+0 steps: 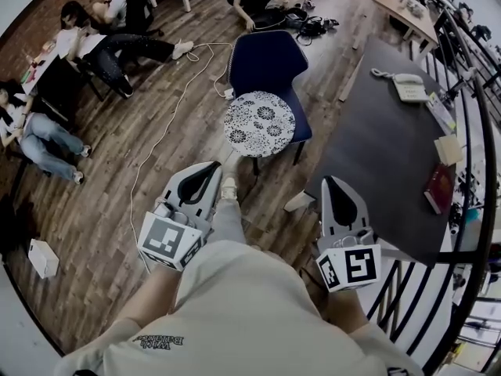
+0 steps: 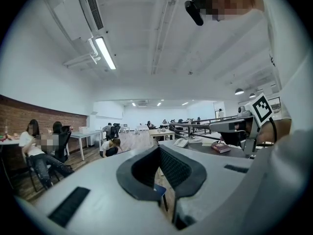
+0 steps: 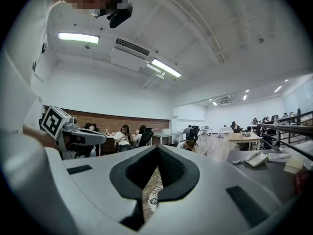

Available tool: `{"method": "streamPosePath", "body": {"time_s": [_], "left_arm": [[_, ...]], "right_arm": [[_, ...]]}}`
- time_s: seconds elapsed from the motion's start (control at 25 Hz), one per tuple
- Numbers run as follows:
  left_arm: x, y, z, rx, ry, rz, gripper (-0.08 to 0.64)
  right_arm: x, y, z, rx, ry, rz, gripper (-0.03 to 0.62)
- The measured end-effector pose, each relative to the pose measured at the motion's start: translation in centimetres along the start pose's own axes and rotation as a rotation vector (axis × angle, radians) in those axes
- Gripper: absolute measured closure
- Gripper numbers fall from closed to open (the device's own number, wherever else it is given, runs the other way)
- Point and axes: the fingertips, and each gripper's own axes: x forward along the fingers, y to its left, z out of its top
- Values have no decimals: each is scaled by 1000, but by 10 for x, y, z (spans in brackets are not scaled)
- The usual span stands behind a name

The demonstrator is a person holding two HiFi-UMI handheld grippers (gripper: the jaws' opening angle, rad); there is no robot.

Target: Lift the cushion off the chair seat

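Head view: the floral cushion [image 1: 260, 124] lies flat on the blue chair [image 1: 270, 61] seat, well ahead. I hold left gripper [image 1: 213, 168] and right gripper [image 1: 332, 182] closed and empty, level, presumably for the approach.

Grey left hand-held gripper [image 1: 211, 169] and right hand-held gripper [image 1: 335, 185], black-padded, marker cubes [image 1: 168, 241]; beige shirt [image 1: 235, 312]

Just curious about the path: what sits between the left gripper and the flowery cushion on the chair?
In the head view, only wood floor and the person's shoe separate the left gripper from the cushion.
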Motion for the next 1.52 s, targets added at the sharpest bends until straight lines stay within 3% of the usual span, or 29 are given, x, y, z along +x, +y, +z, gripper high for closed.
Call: {"method": "streamPosePath", "body": {"time_s": [0.28,0.64,1.52], "left_arm": [[21,33,-14,-18,-14,22,555],[73,92,-48,-53,63,-6,555],[219,253,-50,-64,154,-101,555]], "right_arm": [[41,-2,-12,-10,22,17,591],[114,-16,-37,27,91,-1,591],[337,-63,-38,41,181,-39,589]]}}
